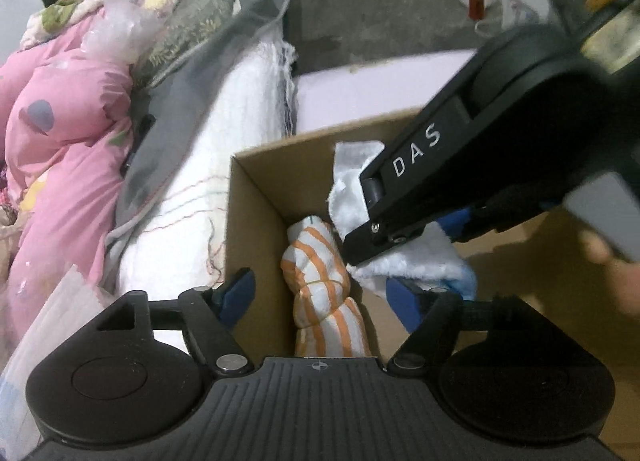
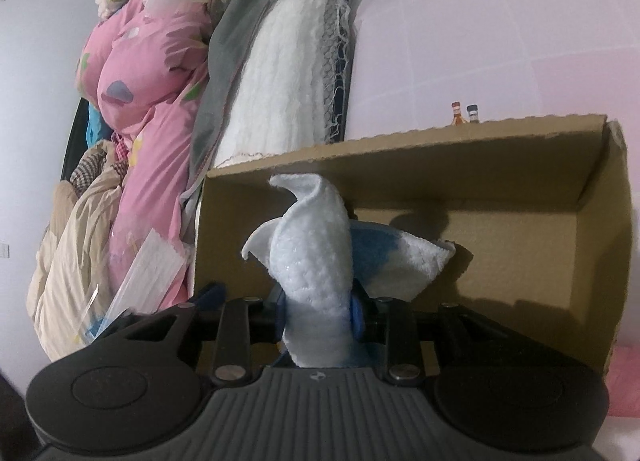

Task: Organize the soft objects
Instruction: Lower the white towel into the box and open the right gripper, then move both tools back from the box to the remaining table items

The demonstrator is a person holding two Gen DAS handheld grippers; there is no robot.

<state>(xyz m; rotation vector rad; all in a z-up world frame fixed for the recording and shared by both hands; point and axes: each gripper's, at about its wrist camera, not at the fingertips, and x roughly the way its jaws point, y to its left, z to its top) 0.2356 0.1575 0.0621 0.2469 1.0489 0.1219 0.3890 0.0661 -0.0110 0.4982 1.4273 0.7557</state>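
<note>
Soft cloths are what you are sorting, and the biggest soft things sit to the left of your work: a pink quilt (image 1: 68,149) heaped against the wall, a grey blanket (image 1: 208,101) draped beside it, and a white knitted throw (image 2: 280,101) lying between the grey blanket and the box. Next in size is the cardboard box (image 1: 256,213), open at the top, standing just beside the white throw.

Inside the box, in your left wrist view, an orange-and-white striped cloth (image 1: 324,285) lies bundled against the left inner wall. Your left gripper (image 1: 320,297) hangs over it with its jaws spread, one blue finger (image 1: 236,293) out over the box's left wall and the other on the far side of the bundle; neither pad presses on the cloth.

Your right gripper (image 2: 318,313) is pinching a white-and-blue fluffy cloth (image 2: 312,253). In the right wrist view its blue pads squeeze the cloth's lower part, and the rest stands up in a twisted fold in front of the box's back wall, with a blue-patched corner spreading to the right. From the left wrist view, that same gripper reaches down into the box from the upper right, with the fluffy cloth bunched around its tip, just beside the striped bundle.

Smallest, two little bottles (image 2: 464,113) show just above the box's back rim.
</note>
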